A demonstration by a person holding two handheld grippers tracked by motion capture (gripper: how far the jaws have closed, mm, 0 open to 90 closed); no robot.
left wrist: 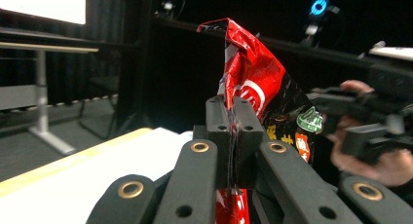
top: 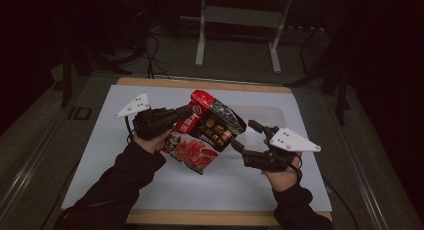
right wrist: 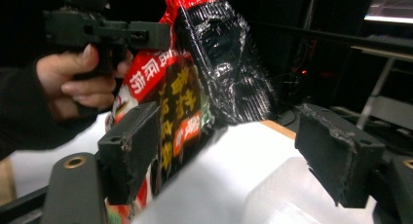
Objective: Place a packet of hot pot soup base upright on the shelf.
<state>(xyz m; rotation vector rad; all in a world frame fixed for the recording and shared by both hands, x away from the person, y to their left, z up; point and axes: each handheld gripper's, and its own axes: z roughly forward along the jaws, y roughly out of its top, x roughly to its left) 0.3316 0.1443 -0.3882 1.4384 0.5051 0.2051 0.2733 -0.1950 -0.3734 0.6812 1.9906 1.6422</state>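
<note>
A red and black snack bag hangs tilted above the white mat, lifted clear of it. My left gripper is shut on the bag's upper left edge. In the left gripper view the two pads pinch the crumpled red seam of the bag, which rises above them. My right gripper stands open at the bag's right edge. In the right gripper view its jaws are wide apart. The bag lies against the left pad, and the right pad is clear of it. The left gripper shows beyond.
A white mat covers most of the wooden table. A faint clear rectangular tray lies on the mat behind the bag. A desk frame with white legs stands on the dark floor beyond the table.
</note>
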